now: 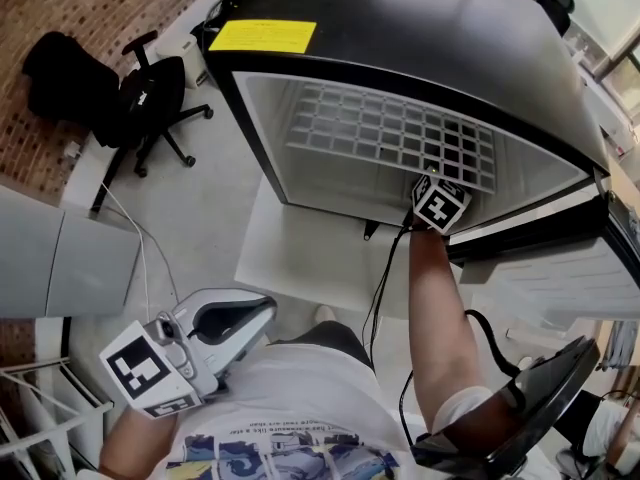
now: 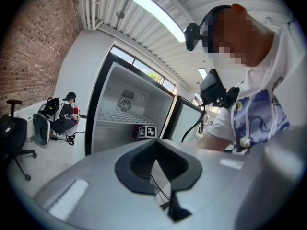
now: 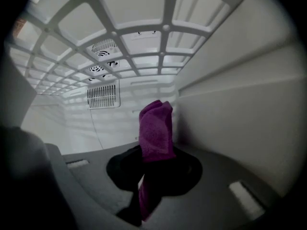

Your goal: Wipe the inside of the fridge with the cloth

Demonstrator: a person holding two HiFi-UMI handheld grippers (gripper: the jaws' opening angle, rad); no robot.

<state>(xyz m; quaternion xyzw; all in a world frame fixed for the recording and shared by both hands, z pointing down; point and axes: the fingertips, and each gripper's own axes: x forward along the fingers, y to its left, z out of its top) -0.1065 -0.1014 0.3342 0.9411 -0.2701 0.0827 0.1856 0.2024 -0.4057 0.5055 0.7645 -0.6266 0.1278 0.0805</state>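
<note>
Nearest us, our left gripper (image 2: 160, 169), smooth grey with black pads, hangs outside the fridge (image 1: 420, 28), its jaws nearly together on nothing. Our right gripper (image 3: 154, 169) is inside, clamped on the fuzzy purple cloth (image 3: 156, 128), which stands folded and upright, close beside the smooth white right wall (image 3: 240, 104). Open room lies leftward, under the grid shelf (image 3: 144, 37), to the vented back wall (image 3: 103, 96).

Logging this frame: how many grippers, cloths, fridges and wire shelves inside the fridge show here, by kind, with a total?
grippers: 2, the left gripper empty, the right gripper shut on the cloth
cloth: 1, purple
fridge: 1, door open
wire shelf: 1
total: 5
</note>
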